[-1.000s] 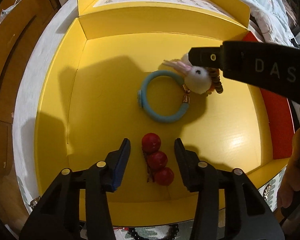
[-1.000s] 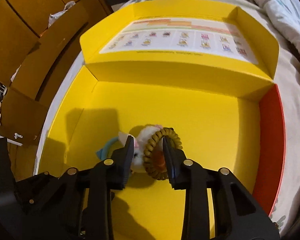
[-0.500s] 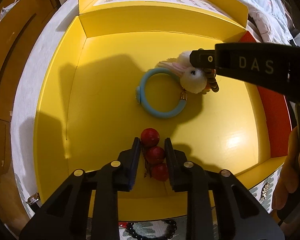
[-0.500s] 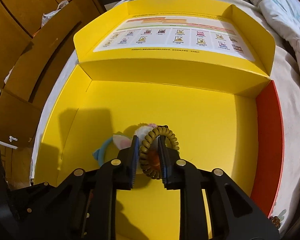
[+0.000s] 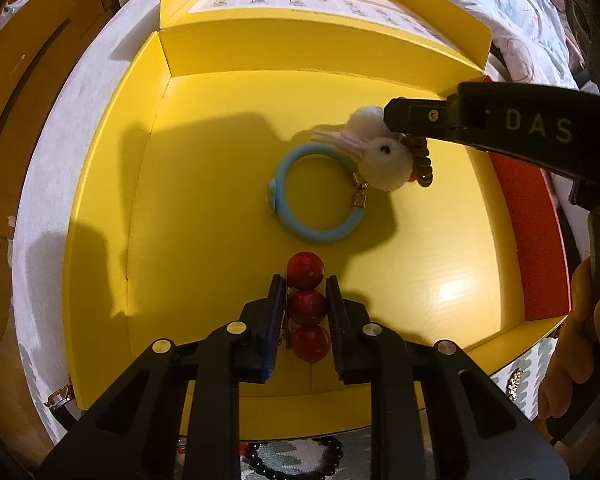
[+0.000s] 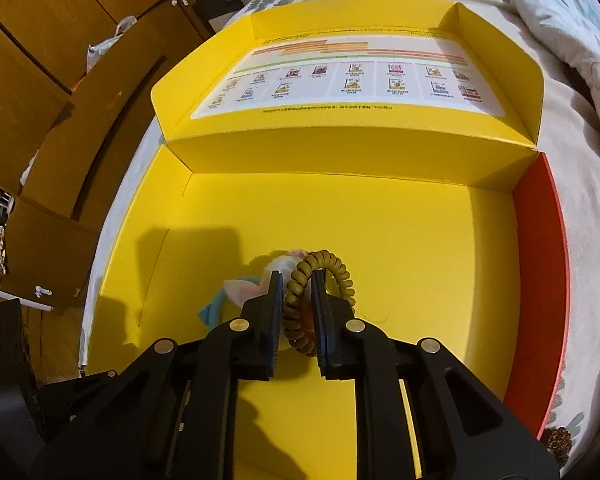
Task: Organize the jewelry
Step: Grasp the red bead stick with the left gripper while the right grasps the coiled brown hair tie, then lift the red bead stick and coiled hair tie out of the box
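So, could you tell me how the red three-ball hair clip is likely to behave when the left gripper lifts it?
The red ball clip looks rigid, so it should lift as one piece. The left gripper pinches rounded, glossy balls, so it may slip or pivot.

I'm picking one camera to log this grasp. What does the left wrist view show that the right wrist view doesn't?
Only the left wrist view shows the left gripper shut on the red bead clip, the whole blue bracelet and a black bead bracelet outside the box.

Only the right wrist view shows the right gripper shut on the olive spiral hair tie, and the lid's printed chart.

Both show the yellow box, the white bunny pompom and part of the hair tie.
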A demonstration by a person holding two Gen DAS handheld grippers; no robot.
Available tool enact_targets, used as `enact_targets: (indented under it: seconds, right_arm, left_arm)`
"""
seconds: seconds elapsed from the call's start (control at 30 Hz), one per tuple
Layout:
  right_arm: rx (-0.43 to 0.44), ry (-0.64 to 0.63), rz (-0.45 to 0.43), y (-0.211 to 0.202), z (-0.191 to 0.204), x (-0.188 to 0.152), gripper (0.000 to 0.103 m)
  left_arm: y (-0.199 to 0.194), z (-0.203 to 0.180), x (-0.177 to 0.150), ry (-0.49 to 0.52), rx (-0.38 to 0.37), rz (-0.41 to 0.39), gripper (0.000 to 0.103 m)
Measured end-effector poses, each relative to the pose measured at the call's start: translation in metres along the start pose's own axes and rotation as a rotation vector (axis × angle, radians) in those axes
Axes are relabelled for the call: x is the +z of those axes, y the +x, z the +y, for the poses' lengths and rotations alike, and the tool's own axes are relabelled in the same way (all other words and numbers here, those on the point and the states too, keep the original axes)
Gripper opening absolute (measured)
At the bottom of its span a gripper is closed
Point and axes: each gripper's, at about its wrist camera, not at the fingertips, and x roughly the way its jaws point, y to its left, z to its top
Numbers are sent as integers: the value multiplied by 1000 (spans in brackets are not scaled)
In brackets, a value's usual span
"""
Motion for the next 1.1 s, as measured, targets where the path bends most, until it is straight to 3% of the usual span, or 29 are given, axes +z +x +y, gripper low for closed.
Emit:
enact_targets:
  seconds: [0.27,0.57,0.63,0.87,1.1]
  right_arm:
    - [56,45,-19,-17,-14,5,15]
    - [104,103,-13,-9,-29,5,10]
    - [84,74,21,-5,-25,4,10]
    - [30,54,10,-3,-21,4,10]
    - [36,43,18,1,-18,5,13]
  left_arm:
    - [-16,25,-1,-22,-17,-19,22]
    - [-19,33,-5,-22,-19,-18,22]
    - [-20,30,-5,-22,-18,-18,22]
    - [-21,25,-3,-17,-17,-22,22]
    - [-17,20,-4,-12,-12,-17,22]
